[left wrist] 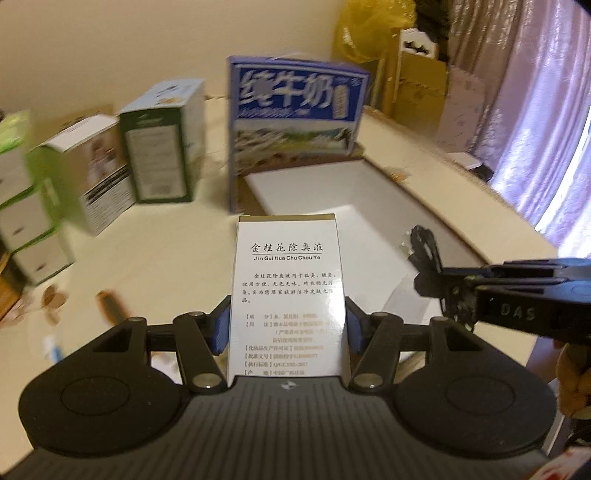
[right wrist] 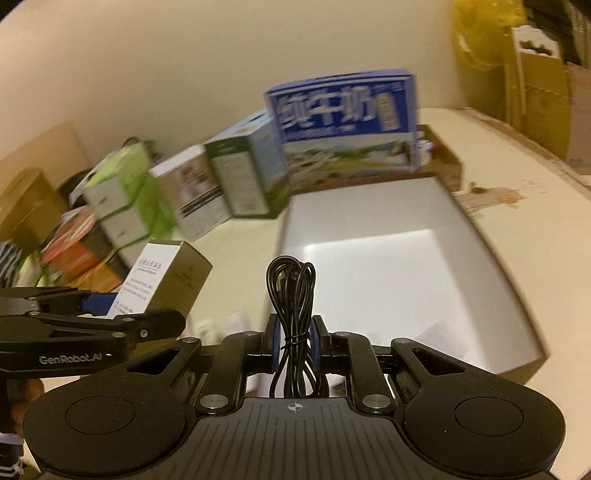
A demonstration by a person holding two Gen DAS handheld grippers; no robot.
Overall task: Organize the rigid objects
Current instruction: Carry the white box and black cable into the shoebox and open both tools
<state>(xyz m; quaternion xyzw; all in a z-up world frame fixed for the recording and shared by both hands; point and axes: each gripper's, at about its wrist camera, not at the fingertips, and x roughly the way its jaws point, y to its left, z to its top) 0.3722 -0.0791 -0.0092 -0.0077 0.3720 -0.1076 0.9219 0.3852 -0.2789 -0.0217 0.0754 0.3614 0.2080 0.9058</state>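
Observation:
My left gripper (left wrist: 288, 326) is shut on a small white and gold box (left wrist: 290, 291) printed with Chinese text, held upright above the table; its blue pads (left wrist: 221, 330) press on both sides. The same box (right wrist: 162, 280) and left gripper (right wrist: 110, 314) show at the left of the right wrist view. My right gripper (right wrist: 293, 341) is shut on a bundle of coiled black cable (right wrist: 291, 291) tied with a twist tie. That cable (left wrist: 428, 254) and right gripper (left wrist: 439, 280) enter the left wrist view from the right. An open white-lined tray box (right wrist: 476, 236) lies on the table ahead of both.
A blue milk carton box (left wrist: 295, 110) stands behind the tray (left wrist: 369, 184). A row of upright boxes (left wrist: 162, 144) lines the left of the cream table (left wrist: 147, 251), with green ones (right wrist: 125, 199) further left. Cardboard boxes (right wrist: 543, 81), a yellow bag (left wrist: 365, 26) and a curtain (left wrist: 524, 110) are at the right.

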